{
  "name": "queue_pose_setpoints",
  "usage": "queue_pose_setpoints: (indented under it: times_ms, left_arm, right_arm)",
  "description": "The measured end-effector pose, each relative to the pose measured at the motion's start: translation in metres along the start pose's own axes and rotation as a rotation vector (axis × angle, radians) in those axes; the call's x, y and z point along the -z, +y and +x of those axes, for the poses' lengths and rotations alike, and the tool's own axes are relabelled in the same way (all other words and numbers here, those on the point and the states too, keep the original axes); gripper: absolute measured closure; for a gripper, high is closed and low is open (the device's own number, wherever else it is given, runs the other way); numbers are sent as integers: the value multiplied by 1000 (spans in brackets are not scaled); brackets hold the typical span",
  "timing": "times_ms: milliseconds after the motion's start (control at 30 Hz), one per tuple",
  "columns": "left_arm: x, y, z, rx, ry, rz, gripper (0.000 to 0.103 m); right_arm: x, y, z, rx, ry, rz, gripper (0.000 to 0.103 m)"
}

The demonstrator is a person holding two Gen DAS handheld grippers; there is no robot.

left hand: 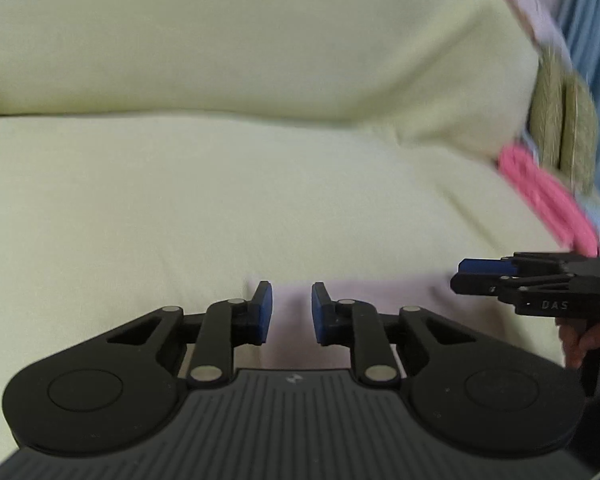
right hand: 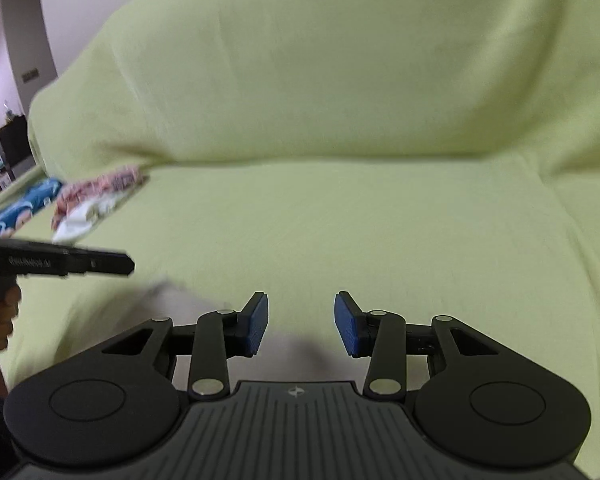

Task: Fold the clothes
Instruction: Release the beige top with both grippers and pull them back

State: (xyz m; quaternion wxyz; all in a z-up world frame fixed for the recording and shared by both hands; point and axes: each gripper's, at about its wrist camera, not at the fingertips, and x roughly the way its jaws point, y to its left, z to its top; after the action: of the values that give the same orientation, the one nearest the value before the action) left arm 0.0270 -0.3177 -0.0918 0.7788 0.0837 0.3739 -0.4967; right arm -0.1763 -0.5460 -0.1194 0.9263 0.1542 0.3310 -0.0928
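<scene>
- A sofa (right hand: 340, 100), covered by a pale green sheet, is seen filling both views.
- A pale pinkish garment (left hand: 292, 320) is seen lying on the seat just ahead of both tools, blurred.
- Folded clothes (right hand: 96, 196), patterned pink and white, are seen on the seat's left part; a blue patterned piece (right hand: 24, 204) is beside them.
- The right hand-held gripper (right hand: 300, 322) is held wide apart, with nothing between its pads.
- The left hand-held gripper (left hand: 291, 312) is held narrowly apart, gripping nothing.

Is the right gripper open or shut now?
Open. The right gripper shows a clear gap between its blue pads, with nothing between them; only the green sofa cover beyond.
</scene>
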Motion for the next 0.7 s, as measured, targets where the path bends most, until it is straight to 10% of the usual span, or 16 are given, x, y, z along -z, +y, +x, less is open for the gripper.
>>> queue_pose_setpoints:
  times_ms: [133, 267, 500, 700]
  left_arm:
    - [7, -7, 17, -59, 67, 46, 87]
    - [7, -11, -5, -81, 45, -11, 88]
    - [41, -67, -41, -134, 63, 147, 87]
    - [58, -82, -18, -208, 134, 211, 86]
  right_arm:
    - [16, -15, 8, 111, 91, 7, 81]
    - [20, -32, -29, 261, 27, 115, 75]
    - [69, 34, -83, 125, -30, 74, 76]
    - [83, 46, -48, 195, 17, 17, 73]
